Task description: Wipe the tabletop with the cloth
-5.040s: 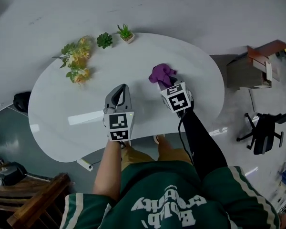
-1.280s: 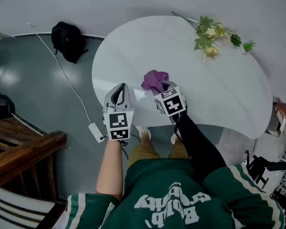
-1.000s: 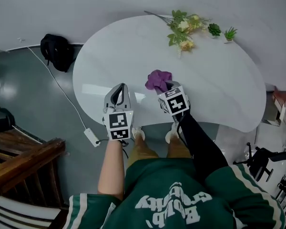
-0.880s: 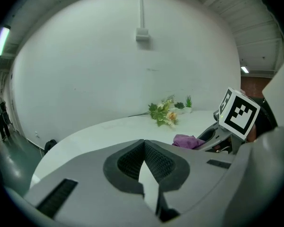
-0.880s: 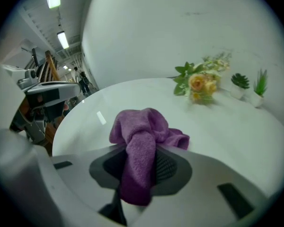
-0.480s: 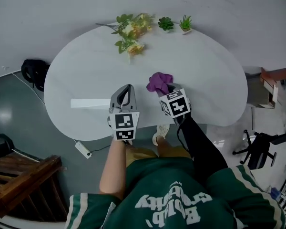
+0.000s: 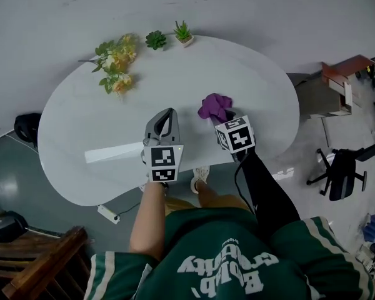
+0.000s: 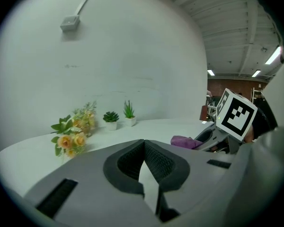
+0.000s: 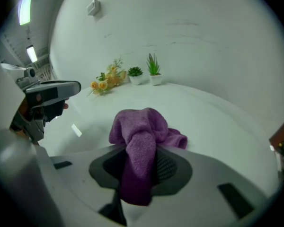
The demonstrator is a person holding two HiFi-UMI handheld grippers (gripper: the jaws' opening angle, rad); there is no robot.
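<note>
Right gripper (image 7: 225,115) jaws pinch crumpled purple terry cloth (image 7: 214,104) | left gripper (image 7: 168,112) beside cloth, jaws closed, empty | risk: narrow pinch may slip against white oval worktop (image 7: 262,86)

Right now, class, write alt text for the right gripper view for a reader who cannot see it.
The right gripper is shut on a purple cloth bunched over the white tabletop. Behind, flowers and two potted plants sit by the wall; the left gripper shows at left.
</note>
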